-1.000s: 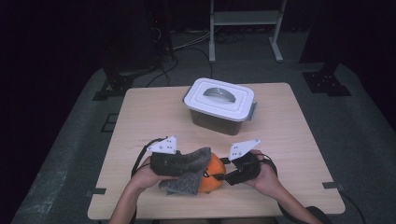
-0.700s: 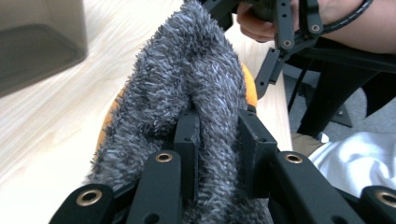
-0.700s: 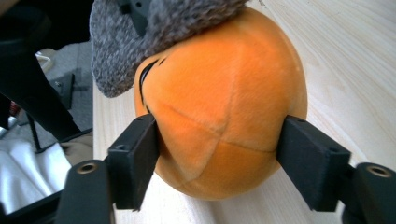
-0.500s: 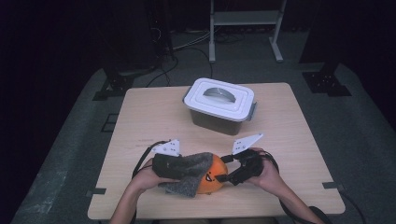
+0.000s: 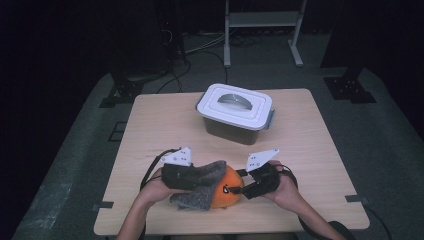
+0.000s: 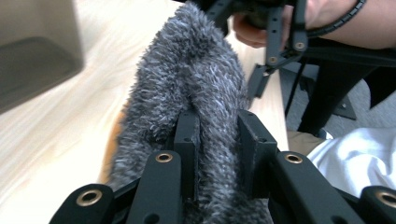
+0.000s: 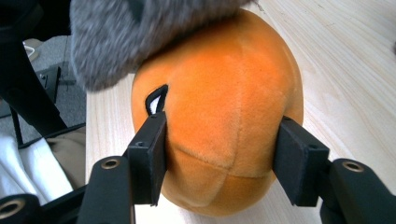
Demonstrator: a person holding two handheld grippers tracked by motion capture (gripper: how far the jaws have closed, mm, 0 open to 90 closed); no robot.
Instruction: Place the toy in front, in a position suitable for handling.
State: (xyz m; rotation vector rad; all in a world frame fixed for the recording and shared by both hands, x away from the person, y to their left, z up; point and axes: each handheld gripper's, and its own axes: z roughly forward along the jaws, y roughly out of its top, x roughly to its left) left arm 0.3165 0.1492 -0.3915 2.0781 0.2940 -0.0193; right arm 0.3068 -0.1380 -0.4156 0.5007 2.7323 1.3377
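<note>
At the near edge of the wooden table (image 5: 300, 130), I am pinching a fold of the grey furry cloth (image 6: 187, 93) in my left gripper (image 6: 217, 140), its jaws clamped tight on the pile. My right gripper (image 7: 219, 158) is closing around the orange plush ball (image 7: 219, 116): its jaws have just been closing after springing wider half a second ago, and both pads are now pressing into the ball's sides (the plush bulges slightly between them). The cloth is draping over the ball's top and left side, with the ball sitting on the table just in front of me. Compared with a second ago, both hands are sitting in nearly the same place, and the ball and cloth are lying as before. The lidded white container (image 5: 235, 112) is standing farther back, well apart, unmoved.
</note>
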